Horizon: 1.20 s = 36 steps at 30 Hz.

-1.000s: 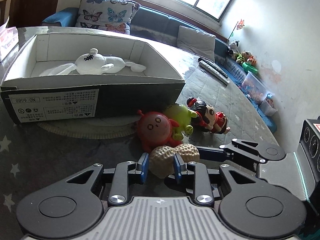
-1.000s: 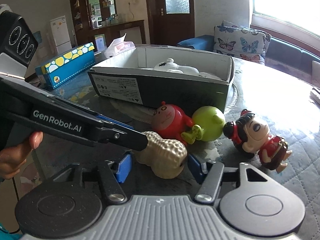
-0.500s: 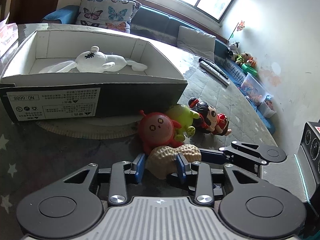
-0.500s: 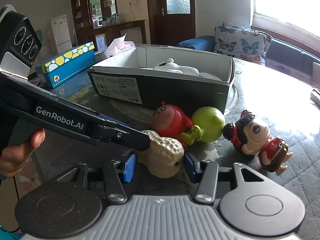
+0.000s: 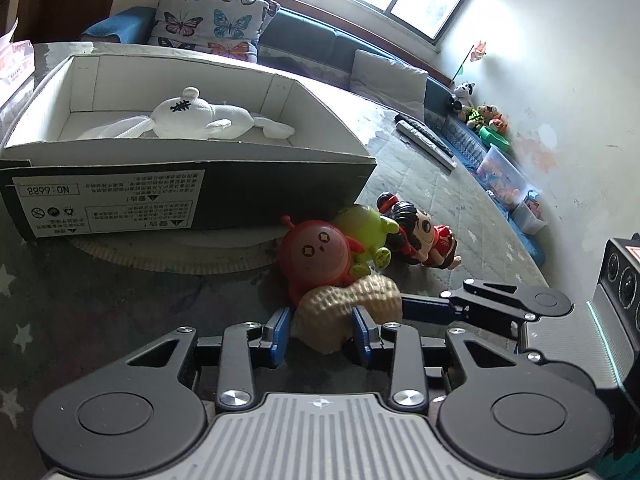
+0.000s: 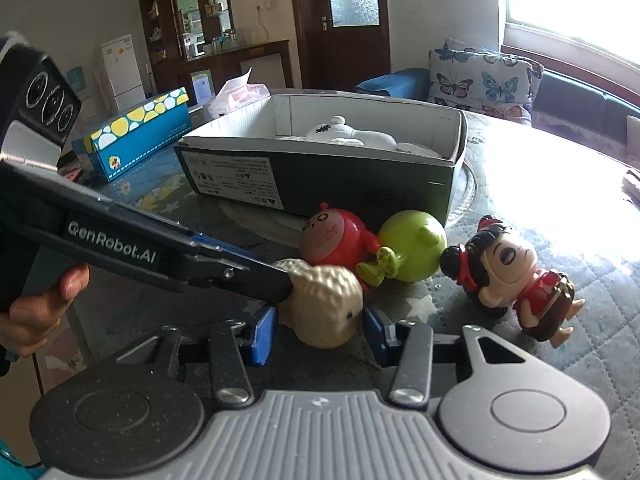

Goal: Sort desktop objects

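A tan peanut toy (image 5: 344,312) lies on the table before a red round toy (image 5: 316,254), a green toy (image 5: 362,228) and a doll in red (image 5: 420,232). My left gripper (image 5: 321,332) straddles the peanut's near end; its jaws are closing and a thin gap shows at the pads. From the other side my right gripper (image 6: 320,332) brackets the peanut (image 6: 328,300). Its jaws are closing too, with the blue pads just off the shell. The open cardboard box (image 5: 192,192) behind holds a white plush (image 5: 188,120).
A person's hand (image 6: 40,304) holds the left gripper's handle. A blue box with yellow dots (image 6: 136,132) and a tissue pack (image 6: 240,92) stand beyond the cardboard box. Remote controls (image 5: 424,140) lie far right. A round mat (image 5: 160,252) lies under the box.
My left jaws have spread off the peanut they were pinching. My right jaws have narrowed around it. Neither hand has moved and the peanut stays on the table.
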Each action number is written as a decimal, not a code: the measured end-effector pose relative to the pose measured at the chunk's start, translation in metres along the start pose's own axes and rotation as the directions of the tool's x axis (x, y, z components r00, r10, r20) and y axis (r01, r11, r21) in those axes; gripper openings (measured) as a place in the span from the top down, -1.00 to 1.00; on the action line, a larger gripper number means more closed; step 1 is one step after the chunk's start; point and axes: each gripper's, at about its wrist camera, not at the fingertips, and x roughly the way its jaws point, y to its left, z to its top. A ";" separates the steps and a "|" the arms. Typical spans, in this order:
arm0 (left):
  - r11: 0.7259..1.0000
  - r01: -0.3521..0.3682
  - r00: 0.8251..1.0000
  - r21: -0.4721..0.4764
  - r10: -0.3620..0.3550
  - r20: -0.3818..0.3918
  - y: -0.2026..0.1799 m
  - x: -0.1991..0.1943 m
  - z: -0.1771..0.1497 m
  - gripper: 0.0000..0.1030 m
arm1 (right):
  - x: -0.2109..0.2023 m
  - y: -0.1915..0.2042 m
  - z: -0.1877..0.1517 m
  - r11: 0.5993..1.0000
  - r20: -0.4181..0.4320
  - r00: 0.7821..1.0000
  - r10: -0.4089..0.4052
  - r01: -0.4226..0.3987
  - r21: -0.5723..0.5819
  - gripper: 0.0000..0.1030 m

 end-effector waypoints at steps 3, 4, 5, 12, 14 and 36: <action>1.000 0.003 1.000 -0.010 -0.003 -0.015 0.002 0.000 0.002 0.29 | 0.001 0.001 0.001 1.000 -0.004 1.000 0.001 -0.001 -0.013 0.06; 1.000 0.000 1.000 -0.008 -0.001 -0.017 0.002 0.000 0.002 0.29 | 0.002 0.002 0.001 1.000 -0.004 1.000 0.001 -0.001 -0.018 0.06; 1.000 -0.001 1.000 -0.004 0.001 -0.017 0.002 0.000 0.003 0.29 | 0.002 0.002 0.001 1.000 -0.004 1.000 0.001 -0.001 -0.021 0.06; 1.000 0.008 1.000 -0.008 -0.008 -0.014 0.005 0.000 0.007 0.29 | 0.002 0.001 0.005 1.000 0.008 1.000 0.003 -0.003 -0.017 0.05; 1.000 0.018 1.000 -0.012 -0.018 -0.018 0.006 0.001 0.007 0.30 | 0.002 0.001 0.005 1.000 0.008 1.000 0.004 -0.004 -0.014 0.05; 0.999 0.022 1.000 0.034 -0.022 0.002 0.001 0.000 0.000 0.38 | -0.010 -0.005 0.000 1.000 0.019 1.000 -0.001 0.000 0.030 0.25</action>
